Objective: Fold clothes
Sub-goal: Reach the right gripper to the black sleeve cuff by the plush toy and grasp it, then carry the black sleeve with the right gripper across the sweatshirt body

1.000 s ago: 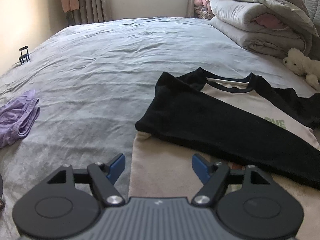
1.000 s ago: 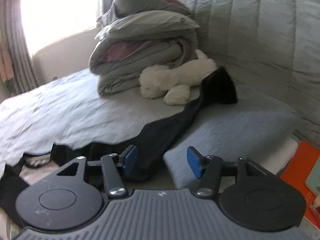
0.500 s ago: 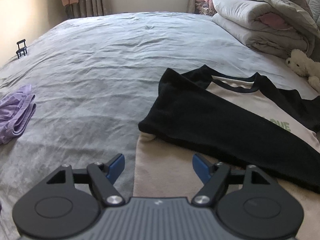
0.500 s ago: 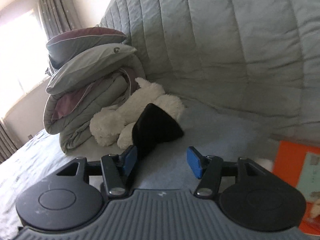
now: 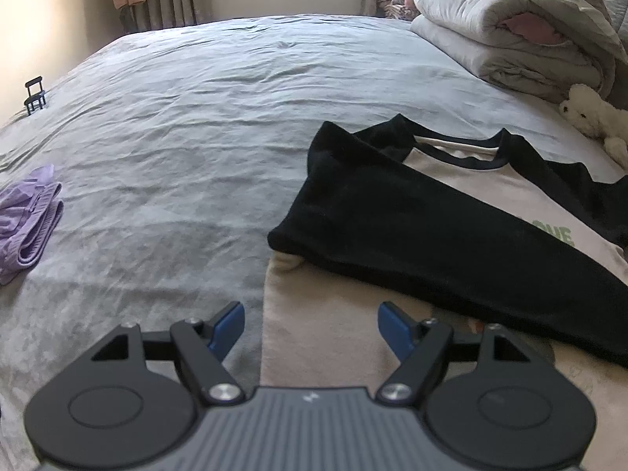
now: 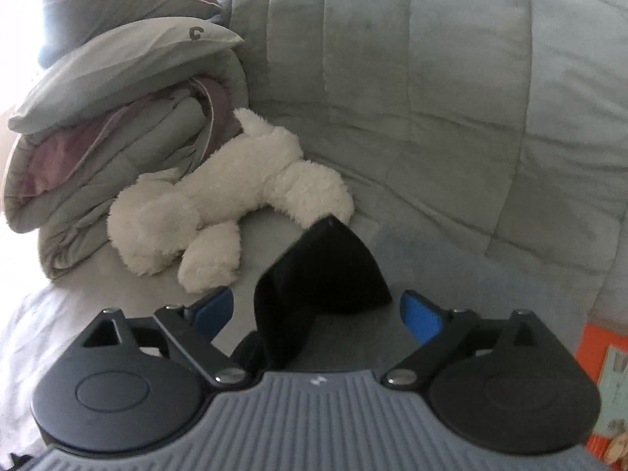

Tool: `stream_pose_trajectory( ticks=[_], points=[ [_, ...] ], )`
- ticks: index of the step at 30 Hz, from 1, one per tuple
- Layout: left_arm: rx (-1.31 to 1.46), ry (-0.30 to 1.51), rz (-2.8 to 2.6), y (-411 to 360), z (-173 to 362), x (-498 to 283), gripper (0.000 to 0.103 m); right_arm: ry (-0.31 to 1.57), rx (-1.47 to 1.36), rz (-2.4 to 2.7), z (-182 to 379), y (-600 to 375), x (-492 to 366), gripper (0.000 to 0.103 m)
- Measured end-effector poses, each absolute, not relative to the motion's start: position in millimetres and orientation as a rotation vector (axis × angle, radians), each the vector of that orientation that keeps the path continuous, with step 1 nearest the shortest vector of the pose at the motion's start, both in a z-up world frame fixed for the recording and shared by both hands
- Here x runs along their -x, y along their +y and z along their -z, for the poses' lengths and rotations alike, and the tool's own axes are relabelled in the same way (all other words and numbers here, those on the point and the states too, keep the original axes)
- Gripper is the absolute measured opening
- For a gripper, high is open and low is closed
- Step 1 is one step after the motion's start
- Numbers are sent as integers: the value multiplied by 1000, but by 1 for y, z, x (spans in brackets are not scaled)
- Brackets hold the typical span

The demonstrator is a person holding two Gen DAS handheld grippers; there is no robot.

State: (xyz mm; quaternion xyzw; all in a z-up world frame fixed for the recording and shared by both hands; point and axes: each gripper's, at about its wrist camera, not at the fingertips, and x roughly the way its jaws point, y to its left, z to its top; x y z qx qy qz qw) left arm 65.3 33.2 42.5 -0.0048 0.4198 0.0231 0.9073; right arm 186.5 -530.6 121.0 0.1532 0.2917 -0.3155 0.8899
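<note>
1. While the shirt [image 5: 443, 235] lies flat on the bed [image 5: 196, 137], one black sleeve [image 5: 412, 235] is folded diagonally across its cream body.
2. Left hand-held gripper [image 5: 310, 324]: released, jaws spread, hovering over the shirt's near left edge; nothing between the pads.
3. Right hand-held gripper [image 6: 318, 310]: released, jaws wide, with the other sleeve's cuff [image 6: 325, 271] standing up between them, just beside the plush toy [image 6: 219, 204].
4. Cuff lies straight ahead of the right gripper; sleeve's long axis runs back under it. Judgement: right side is nearer, so it closes next.
</note>
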Motion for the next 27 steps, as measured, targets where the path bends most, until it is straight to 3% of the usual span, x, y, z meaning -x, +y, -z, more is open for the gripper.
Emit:
stream_pose_trajectory(
  ticks=[1,2,3,12,21,27],
  points=[
    [11,867,-51,34,-42,-66,76,636,-263,654,-118,-529,-191,60],
    [16,868,-51,35,-43,-65,76,669,-225,664,-114,-529,-195,30],
    [21,865,-50,36,-44,-65,76,668,-230,674,-113,-531,-193,9],
    [59,850,-29,39,-51,-62,76,250,-217,351,-165,-493,-116,9],
    [128,831,-55,51,-56,-63,76,240,21,69,-171,-411,-84,9],
    [231,802,-68,72,-63,-64,75,152,268,-210,-167,-283,-40,9]
  ],
)
